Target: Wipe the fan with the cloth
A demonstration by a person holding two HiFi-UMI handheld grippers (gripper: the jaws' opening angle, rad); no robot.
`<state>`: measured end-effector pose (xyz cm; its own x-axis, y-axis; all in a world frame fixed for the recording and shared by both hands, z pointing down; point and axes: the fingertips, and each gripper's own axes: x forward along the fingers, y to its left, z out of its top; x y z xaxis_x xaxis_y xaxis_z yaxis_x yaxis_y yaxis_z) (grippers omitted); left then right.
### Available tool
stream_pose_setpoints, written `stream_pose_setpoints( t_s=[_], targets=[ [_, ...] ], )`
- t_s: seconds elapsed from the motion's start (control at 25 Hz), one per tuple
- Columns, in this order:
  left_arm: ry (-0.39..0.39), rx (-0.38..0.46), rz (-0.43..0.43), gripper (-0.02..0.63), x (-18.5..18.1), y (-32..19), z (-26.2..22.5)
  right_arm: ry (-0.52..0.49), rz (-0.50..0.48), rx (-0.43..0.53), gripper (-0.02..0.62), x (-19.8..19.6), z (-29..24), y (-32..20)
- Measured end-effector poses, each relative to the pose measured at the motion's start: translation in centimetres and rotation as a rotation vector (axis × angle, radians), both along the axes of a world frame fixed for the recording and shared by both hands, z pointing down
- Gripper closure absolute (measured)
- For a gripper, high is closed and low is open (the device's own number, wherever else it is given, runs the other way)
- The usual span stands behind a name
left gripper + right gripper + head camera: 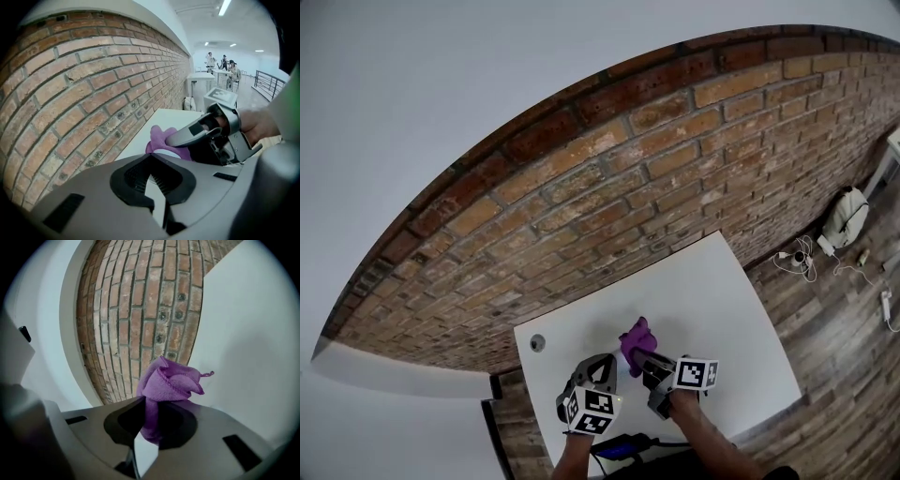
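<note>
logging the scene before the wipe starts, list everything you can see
cloth: one, purple, held bunched up
fan: none in view
wall: one, red brick, at the back
table: one, white, against the wall
grommet: one, grey, near the table's back corner
floor: brown wood, around the table
bag: one, white, on the floor by the wall
cables: several, white, near the bag
people: about three, far off, left gripper view
left gripper: one, grey, shut and empty, beside the cloth
right gripper: one, grey, shut on the cloth
</note>
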<state>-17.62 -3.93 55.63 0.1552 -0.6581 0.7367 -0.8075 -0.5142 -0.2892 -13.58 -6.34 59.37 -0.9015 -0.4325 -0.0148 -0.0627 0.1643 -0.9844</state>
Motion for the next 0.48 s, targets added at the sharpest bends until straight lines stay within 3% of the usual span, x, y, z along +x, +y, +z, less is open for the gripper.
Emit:
stream_pose_setpoints(
  t_s=[0.24,0.36,0.48],
  targets=[
    [0.040,0.036,-0.029,0.606,0.0,0.1,-0.1,0.258,-0.081,-0.088,0.540,0.5,7.8,1.1],
    [0.049,0.043,-0.031,0.606,0.0,0.1,-0.1,0.190,-0.042,-0.096,0.540,1.3,5.6,0.7],
    [0.050,0.053,-0.031,0.606,0.0,0.0,-0.1,0.020,-0.019,0.002,0.540,1.3,-1.6,-0.2]
  ],
)
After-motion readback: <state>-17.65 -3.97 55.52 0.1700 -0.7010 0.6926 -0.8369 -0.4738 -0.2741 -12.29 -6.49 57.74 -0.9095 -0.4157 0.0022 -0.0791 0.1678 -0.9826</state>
